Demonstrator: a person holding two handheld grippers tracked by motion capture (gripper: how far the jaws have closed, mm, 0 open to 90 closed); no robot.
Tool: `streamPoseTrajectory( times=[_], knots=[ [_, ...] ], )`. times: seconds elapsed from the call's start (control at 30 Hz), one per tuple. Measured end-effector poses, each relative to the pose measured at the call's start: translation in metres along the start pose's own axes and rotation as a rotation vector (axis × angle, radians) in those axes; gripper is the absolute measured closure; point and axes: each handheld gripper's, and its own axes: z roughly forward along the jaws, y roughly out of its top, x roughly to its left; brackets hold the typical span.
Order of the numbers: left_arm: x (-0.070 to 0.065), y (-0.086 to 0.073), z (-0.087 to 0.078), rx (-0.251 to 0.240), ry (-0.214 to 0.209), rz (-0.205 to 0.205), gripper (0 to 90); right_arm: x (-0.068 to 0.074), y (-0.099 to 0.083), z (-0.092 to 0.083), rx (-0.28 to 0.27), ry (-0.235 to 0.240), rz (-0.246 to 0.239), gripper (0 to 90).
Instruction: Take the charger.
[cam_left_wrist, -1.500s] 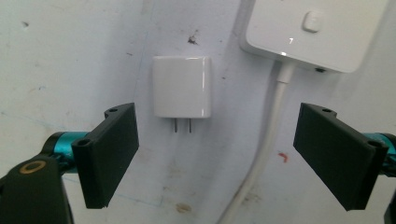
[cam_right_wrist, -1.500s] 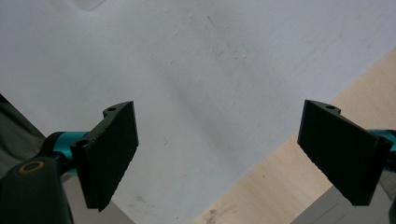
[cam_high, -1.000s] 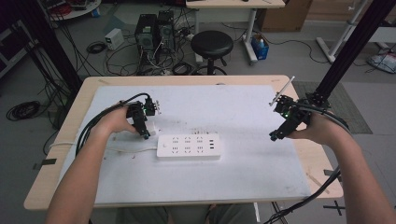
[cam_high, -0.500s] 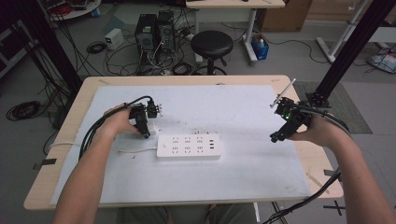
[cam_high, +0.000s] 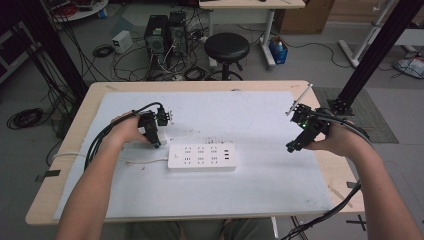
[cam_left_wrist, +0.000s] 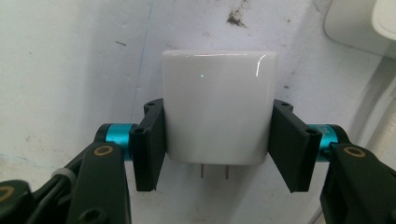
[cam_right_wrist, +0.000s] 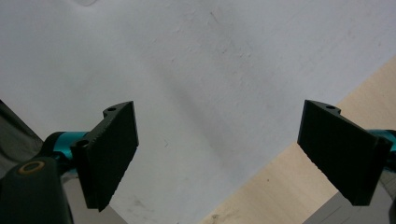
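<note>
A white plug adapter (cam_left_wrist: 217, 107) sits between the jaws of my left gripper (cam_left_wrist: 218, 140), both pads pressed on its sides and its two metal prongs facing the camera. It hangs just above the white mat. In the high view my left gripper (cam_high: 156, 139) is by the left end of the white power strip (cam_high: 201, 156), whose corner (cam_left_wrist: 359, 21) shows in the left gripper view. My right gripper (cam_high: 293, 146) hovers over the mat's right edge, well to the right of the strip. Its jaws (cam_right_wrist: 233, 149) stand wide open with nothing between them.
A white mat (cam_high: 260, 120) covers most of the wooden table (cam_high: 95, 95). The strip's white cord (cam_high: 142, 161) runs left off the table. The mat's edge and bare wood (cam_right_wrist: 289, 186) lie under my right gripper. A stool (cam_high: 226, 47) and computers stand beyond the table.
</note>
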Motion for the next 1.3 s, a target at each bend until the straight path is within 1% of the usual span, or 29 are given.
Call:
streamPoseTrajectory(
  times=[0.07,0.17,0.2,0.27,0.33,0.4,0.47,0.5,0.53,0.57,0.63,0.67,0.7,0.73,0.77,0.8,0.83,0.87,0.97,1.03,1.1,1.13,1.17,1.23,1.3],
  knots=[
    [0.001,0.0,0.0,0.007,-0.001,0.005,41.9,0.0,-0.001,-0.001,-0.003,0.001,0.004,11.8],
    [0.001,0.001,0.002,0.017,-0.001,0.003,41.8,-0.001,-0.002,0.0,-0.005,0.002,0.006,11.8],
    [0.0,0.002,0.003,0.022,-0.001,-0.004,41.8,-0.001,-0.003,0.0,-0.004,0.003,0.007,11.8],
    [0.0,0.003,0.004,0.03,0.003,0.006,41.8,-0.001,-0.003,0.0,0.001,0.004,0.01,11.8],
    [0.0,0.003,0.004,0.026,0.003,0.004,42.1,-0.001,-0.004,0.001,-0.003,0.001,0.011,11.8],
    [0.0,0.003,0.004,0.033,0.002,-0.001,42.3,-0.002,-0.004,0.001,-0.002,0.001,0.012,11.8],
    [-0.002,0.002,0.0,0.026,0.01,0.006,42.4,-0.002,-0.005,0.0,-0.004,-0.006,0.018,11.8],
    [-0.002,0.001,-0.005,0.017,0.006,0.01,42.4,-0.003,-0.005,0.0,-0.008,-0.008,0.013,11.8],
    [-0.003,0.0,-0.011,-0.01,0.004,0.001,42.5,-0.003,-0.004,0.0,-0.012,-0.008,0.013,11.8],
    [-0.005,-0.001,-0.019,-0.024,0.011,-0.003,42.5,-0.003,-0.004,-0.001,-0.011,-0.008,0.018,11.8],
    [-0.009,-0.002,-0.038,-0.047,0.009,-0.002,42.5,-0.003,-0.003,-0.001,-0.006,-0.008,0.024,11.8],
    [-0.013,-0.003,-0.048,-0.071,0.006,-0.01,42.5,-0.003,-0.002,-0.002,-0.002,-0.003,0.029,11.9],
    [-0.014,-0.003,-0.061,-0.053,-0.002,0.018,42.4,-0.004,-0.001,-0.002,-0.001,0.005,0.033,11.9],
    [-0.019,-0.004,-0.072,-0.076,-0.008,0.007,42.4,-0.004,0.001,-0.002,0.006,0.013,0.056,11.9],
    [-0.024,-0.004,-0.083,-0.085,-0.009,0.001,42.4,-0.004,0.003,-0.003,0.008,0.024,0.065,11.9],
    [-0.029,-0.005,-0.095,-0.087,-0.005,0.008,42.4,-0.004,0.004,-0.004,0.01,0.033,0.075,11.9],
    [-0.029,-0.005,-0.095,-0.087,-0.005,0.008,42.4,-0.004,0.004,-0.004,0.01,0.033,0.075,11.9],
    [-0.037,-0.005,-0.116,-0.086,0.008,0.009,42.4,-0.003,0.008,-0.006,0.008,0.034,0.091,11.9],
    [-0.046,-0.006,-0.142,-0.092,0.006,-0.004,42.4,-0.001,0.012,-0.01,0.004,0.033,0.113,12.0],
    [-0.05,-0.007,-0.154,-0.103,0.002,-0.022,42.4,0.0,0.014,-0.011,0.007,0.029,0.124,12.0],
    [-0.052,-0.008,-0.164,-0.101,0.005,-0.029,42.4,0.001,0.016,-0.014,0.007,0.021,0.136,12.0],
    [-0.054,-0.008,-0.166,-0.105,0.0,-0.039,42.4,0.002,0.017,-0.016,0.006,0.022,0.152,12.0],
    [-0.054,-0.008,-0.166,-0.105,0.0,-0.039,42.4,0.002,0.017,-0.017,0.004,0.025,0.155,12.0],
    [-0.055,-0.01,-0.171,-0.097,0.001,-0.029,42.3,0.003,0.017,-0.021,0.0,0.025,0.164,12.0],
    [-0.056,-0.011,-0.173,-0.111,0.001,-0.03,42.3,0.005,0.017,-0.025,0.004,0.026,0.171,12.1]
  ],
)
